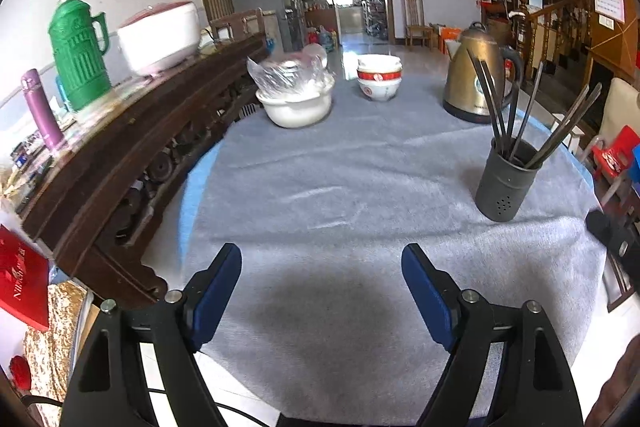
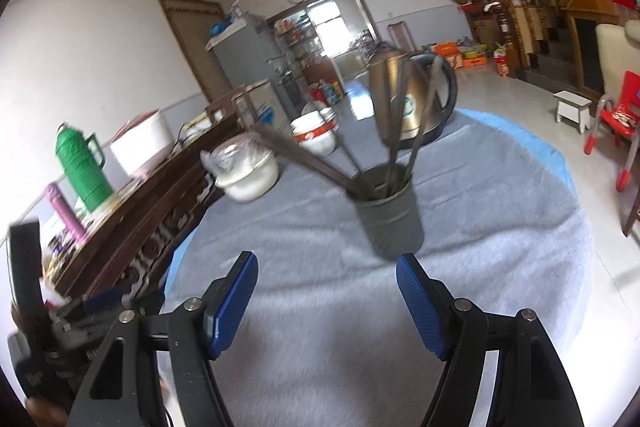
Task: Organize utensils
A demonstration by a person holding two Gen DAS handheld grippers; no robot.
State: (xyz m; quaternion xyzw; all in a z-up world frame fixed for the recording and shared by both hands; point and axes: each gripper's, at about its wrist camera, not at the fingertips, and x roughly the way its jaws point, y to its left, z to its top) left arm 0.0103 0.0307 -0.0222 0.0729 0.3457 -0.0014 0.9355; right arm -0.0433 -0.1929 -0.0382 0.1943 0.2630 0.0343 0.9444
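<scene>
Both tools are up over the round table with its pale grey-blue fleecy cloth (image 1: 320, 167). The left gripper (image 1: 322, 287) hangs with its 2 blue-padded jaws spread wide and only bare cloth and its own shadow between them. The right gripper (image 2: 326, 297) is wide too, nothing between its pads, and it sits just short of the dark grey perforated cylindrical utensil holder (image 2: 386, 217), which stands upright near the middle of its view. In that holder is a bunch of long dark chopsticks (image 2: 394, 131), fanned out, some leaning left, some right. From the left wrist view the same holder (image 1: 506, 183) stands on the right side of the cloth, well apart from the left jaws. Further back stand a gold-coloured metal electric kettle (image 1: 478, 79), a stack of white bowls with red bands (image 1: 379, 77), and a white bowl topped with clear plastic wrap (image 1: 294, 95). A dark carved wooden sideboard (image 1: 132, 163) runs along the left, bearing a green plastic thermos jug (image 1: 78, 55).
</scene>
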